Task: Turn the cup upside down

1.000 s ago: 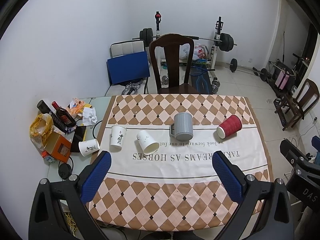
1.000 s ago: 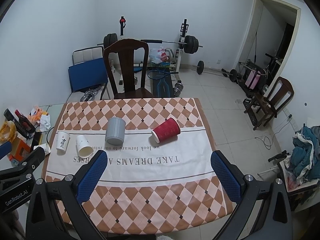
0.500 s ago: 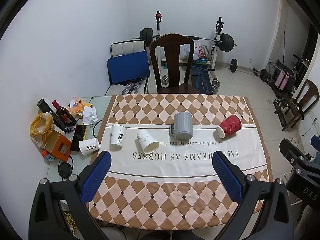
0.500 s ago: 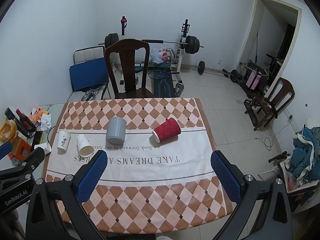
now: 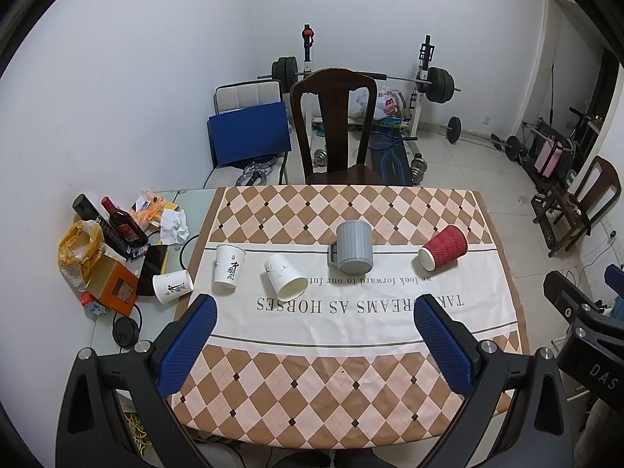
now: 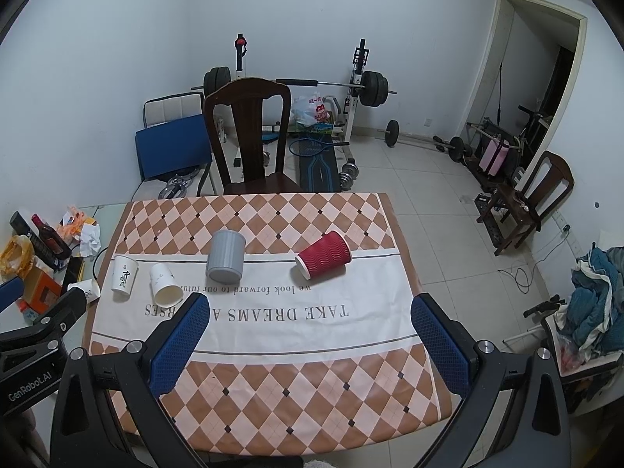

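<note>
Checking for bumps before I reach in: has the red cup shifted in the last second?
No. The red cup lies on its side just above the tablecloth's printed line, as before.

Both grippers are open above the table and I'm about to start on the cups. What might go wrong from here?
1. The red cup and the plain white cup lie on their sides; a nudge from a finger would likely roll them.
2. Paper cups may crush if squeezed hard.
3. The printed white cup stands close beside the plain one, so the left gripper could knock it.
</note>
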`<act>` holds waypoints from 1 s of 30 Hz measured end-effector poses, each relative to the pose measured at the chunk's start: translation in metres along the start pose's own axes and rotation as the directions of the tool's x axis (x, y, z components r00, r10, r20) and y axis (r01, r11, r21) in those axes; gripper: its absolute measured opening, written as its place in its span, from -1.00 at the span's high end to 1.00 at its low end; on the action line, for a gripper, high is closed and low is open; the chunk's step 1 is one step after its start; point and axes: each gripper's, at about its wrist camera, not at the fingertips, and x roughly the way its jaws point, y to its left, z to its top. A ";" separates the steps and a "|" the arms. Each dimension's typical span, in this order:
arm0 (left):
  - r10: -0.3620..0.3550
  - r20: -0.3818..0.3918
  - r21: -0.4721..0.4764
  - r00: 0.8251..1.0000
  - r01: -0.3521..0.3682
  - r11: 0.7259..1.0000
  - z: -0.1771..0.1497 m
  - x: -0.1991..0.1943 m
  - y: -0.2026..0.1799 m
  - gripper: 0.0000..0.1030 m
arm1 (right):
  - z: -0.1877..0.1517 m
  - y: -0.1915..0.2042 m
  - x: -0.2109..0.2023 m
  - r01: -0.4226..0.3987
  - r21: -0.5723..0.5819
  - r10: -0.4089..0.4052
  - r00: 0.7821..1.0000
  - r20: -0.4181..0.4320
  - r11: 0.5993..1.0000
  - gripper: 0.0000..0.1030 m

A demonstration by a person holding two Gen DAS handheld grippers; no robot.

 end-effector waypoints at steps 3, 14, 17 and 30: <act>0.000 0.000 -0.001 1.000 0.000 1.000 0.000 0.000 0.000 -1.00 | -0.001 0.000 0.000 0.000 -0.001 0.000 1.000 0.000 1.000 -1.00; 0.008 0.004 -0.004 1.000 -0.008 1.000 0.001 0.001 -0.001 -1.00 | -0.004 0.000 0.001 0.003 0.001 -0.003 1.000 0.001 1.000 -1.00; 0.001 0.003 -0.001 1.000 -0.001 1.000 0.015 0.003 -0.021 -1.00 | -0.005 -0.008 0.013 0.013 0.017 -0.013 1.000 -0.012 1.000 -1.00; 0.022 -0.171 0.161 0.985 0.006 0.987 0.023 0.145 -0.108 -1.00 | -0.018 -0.072 0.179 0.115 0.011 -0.105 0.942 -0.319 0.993 -1.00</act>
